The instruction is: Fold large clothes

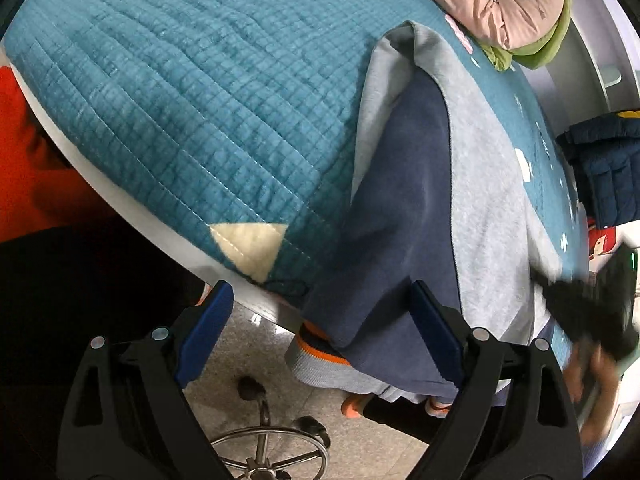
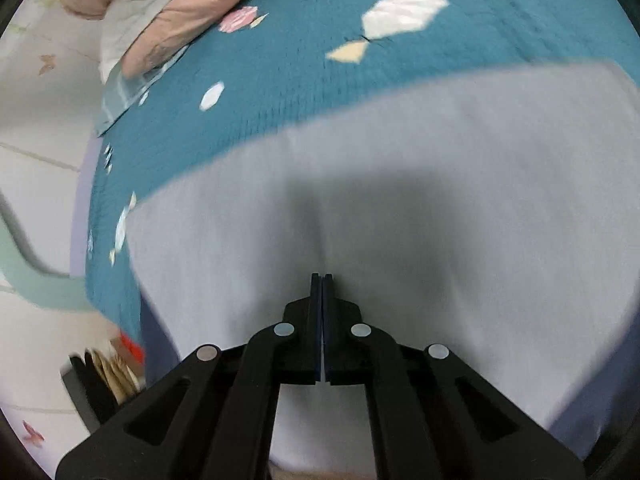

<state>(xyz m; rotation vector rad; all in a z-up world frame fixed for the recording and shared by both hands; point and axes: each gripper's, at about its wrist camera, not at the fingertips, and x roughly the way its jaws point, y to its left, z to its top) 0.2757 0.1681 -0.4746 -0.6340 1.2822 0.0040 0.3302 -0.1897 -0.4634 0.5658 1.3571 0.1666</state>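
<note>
While the left gripper (image 1: 320, 332) hangs with its jaws wide apart over the bed's near edge, nothing between its blue pads (image 1: 208, 332), the right gripper (image 2: 321, 280) is fully closed, its tips against grey cloth; whether it pinches a fold there cannot be told. The grey and navy garment (image 1: 404, 184) lies partly doubled over on the teal quilt (image 1: 192, 112), its striped cuff (image 1: 320, 354) hanging off the edge. Judging by that, one fold seems made, and the overhanging part has yet to be gathered and squared. Beyond it a pink bundle (image 1: 504, 4) sits at the far side of the quilt, a dark padded coat (image 1: 608, 168) lies off to the right, and a chair base (image 1: 264, 452) stands on the speckled floor (image 1: 360, 440) below.
</note>
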